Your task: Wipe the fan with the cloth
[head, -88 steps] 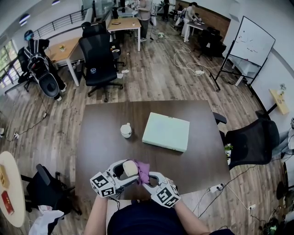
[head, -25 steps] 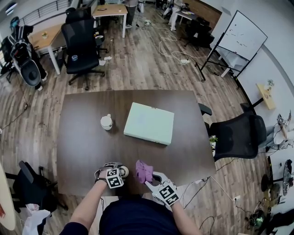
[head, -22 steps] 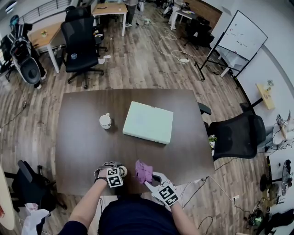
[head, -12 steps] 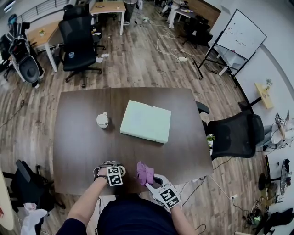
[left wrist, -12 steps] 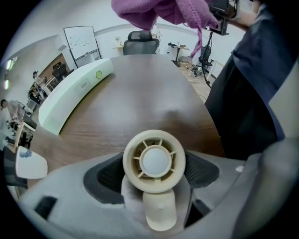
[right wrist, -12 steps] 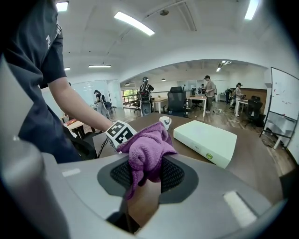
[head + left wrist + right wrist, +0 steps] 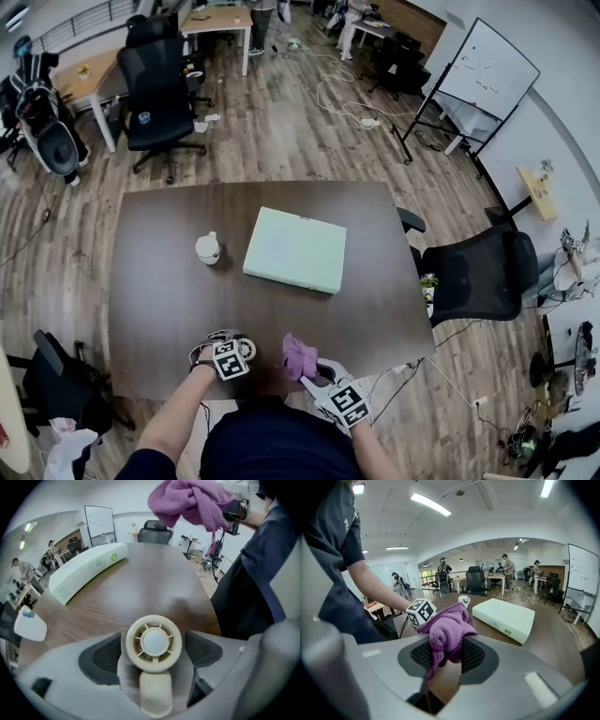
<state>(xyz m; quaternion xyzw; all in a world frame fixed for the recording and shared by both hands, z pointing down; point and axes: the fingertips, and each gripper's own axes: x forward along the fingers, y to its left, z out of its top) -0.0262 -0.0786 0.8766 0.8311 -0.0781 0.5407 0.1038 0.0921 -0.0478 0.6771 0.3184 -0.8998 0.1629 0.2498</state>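
A small cream fan (image 7: 153,644) stands on the dark table (image 7: 169,300) near its front edge, facing the camera in the left gripper view. My left gripper (image 7: 152,651) straddles it; its jaws have just been opening, and a gap shows between each pad and the fan. In the head view the left gripper (image 7: 232,345) sits by the fan (image 7: 247,350). My right gripper (image 7: 447,656) is shut on a bunched purple cloth (image 7: 446,632), held just right of the fan and apart from it. The cloth (image 7: 299,356) and right gripper (image 7: 312,373) show there too.
A flat pale green box (image 7: 293,249) lies mid-table, with a white cup (image 7: 208,248) to its left. A black office chair (image 7: 483,277) stands at the table's right side. The person's torso is close against the front edge.
In the earliest frame both grippers met, with the cloth on the raised fan. Now they are apart, the fan is down by the table edge, and the cloth has drifted slightly right.
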